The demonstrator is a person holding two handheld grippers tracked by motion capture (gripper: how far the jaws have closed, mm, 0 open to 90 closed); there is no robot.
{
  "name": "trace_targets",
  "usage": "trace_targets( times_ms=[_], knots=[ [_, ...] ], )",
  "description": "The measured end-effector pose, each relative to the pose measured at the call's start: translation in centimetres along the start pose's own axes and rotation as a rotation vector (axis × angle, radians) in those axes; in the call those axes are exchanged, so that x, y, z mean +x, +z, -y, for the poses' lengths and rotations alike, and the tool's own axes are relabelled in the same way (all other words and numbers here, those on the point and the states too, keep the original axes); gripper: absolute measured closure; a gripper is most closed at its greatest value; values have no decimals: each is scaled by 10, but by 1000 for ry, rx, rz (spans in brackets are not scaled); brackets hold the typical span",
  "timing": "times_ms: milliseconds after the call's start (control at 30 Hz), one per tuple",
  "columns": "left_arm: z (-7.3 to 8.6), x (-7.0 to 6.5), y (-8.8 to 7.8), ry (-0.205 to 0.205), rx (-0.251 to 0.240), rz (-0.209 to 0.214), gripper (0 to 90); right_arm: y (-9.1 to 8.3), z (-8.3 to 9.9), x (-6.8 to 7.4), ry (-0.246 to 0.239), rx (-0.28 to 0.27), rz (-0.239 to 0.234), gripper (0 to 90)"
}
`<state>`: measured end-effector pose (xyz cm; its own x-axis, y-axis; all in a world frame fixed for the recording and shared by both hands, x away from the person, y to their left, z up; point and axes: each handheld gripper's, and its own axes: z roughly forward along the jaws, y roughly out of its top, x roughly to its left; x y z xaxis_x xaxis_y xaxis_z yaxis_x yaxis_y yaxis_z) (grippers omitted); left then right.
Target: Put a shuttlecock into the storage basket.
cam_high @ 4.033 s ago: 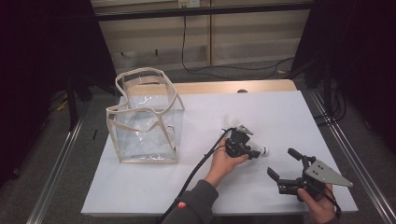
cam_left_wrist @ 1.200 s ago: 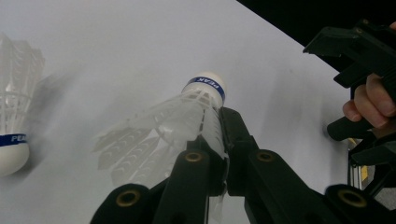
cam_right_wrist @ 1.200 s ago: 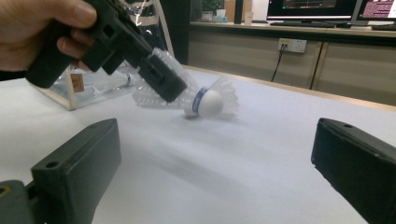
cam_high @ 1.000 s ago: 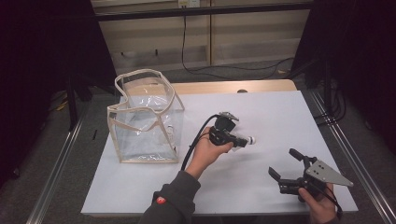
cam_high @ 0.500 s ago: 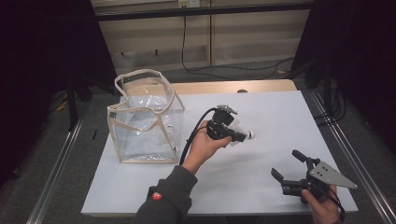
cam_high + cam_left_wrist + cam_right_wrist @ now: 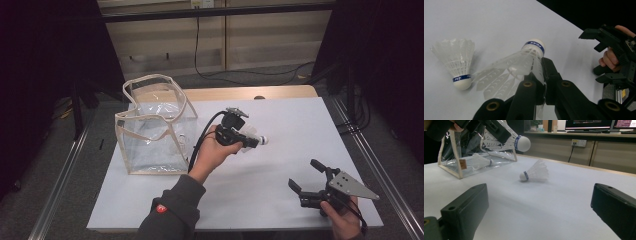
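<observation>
My left gripper (image 6: 248, 139) hangs above the middle of the white table, shut on the feather skirt of a white shuttlecock (image 6: 531, 58) whose cork with a blue band points away from the hand. A second shuttlecock (image 6: 456, 63) lies on its side on the table beneath it, also seen as the lying shuttlecock (image 6: 534, 173) from the right. A clear bag (image 6: 155, 125) with beige trim stands to the left, with a third shuttlecock (image 6: 482, 161) inside. My right gripper (image 6: 304, 174) rests low at the front right, open, nothing between its jaws.
The white table sheet (image 6: 285, 115) runs to a wooden strip at the back. Metal rails line both sides. A black cable trails from the left gripper along the forearm. Cabinets and monitors stand behind the table in the right gripper view.
The left hand has risen off the table with the shuttlecock and drifted slightly toward the bag. The right gripper has stayed where it was, still open.
</observation>
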<state>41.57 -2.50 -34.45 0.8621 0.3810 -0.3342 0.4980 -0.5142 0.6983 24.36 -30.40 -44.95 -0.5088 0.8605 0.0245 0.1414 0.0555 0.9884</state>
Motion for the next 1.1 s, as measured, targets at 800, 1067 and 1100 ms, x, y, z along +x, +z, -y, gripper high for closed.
trace_targets(
  times_ms=[800, 1067, 1100],
  knots=[
    [-3, 4, -28, -8, -8, -35, 894, 3, 0, 0, 2, -5, -4, 11],
    [-6, 7, -37, -11, -1, -45, 894, 3, 0, 0, 4, -5, -5, 11],
    [-6, 7, -37, -15, -8, -44, 894, 3, 0, 0, 3, -5, -5, 11]
  ],
)
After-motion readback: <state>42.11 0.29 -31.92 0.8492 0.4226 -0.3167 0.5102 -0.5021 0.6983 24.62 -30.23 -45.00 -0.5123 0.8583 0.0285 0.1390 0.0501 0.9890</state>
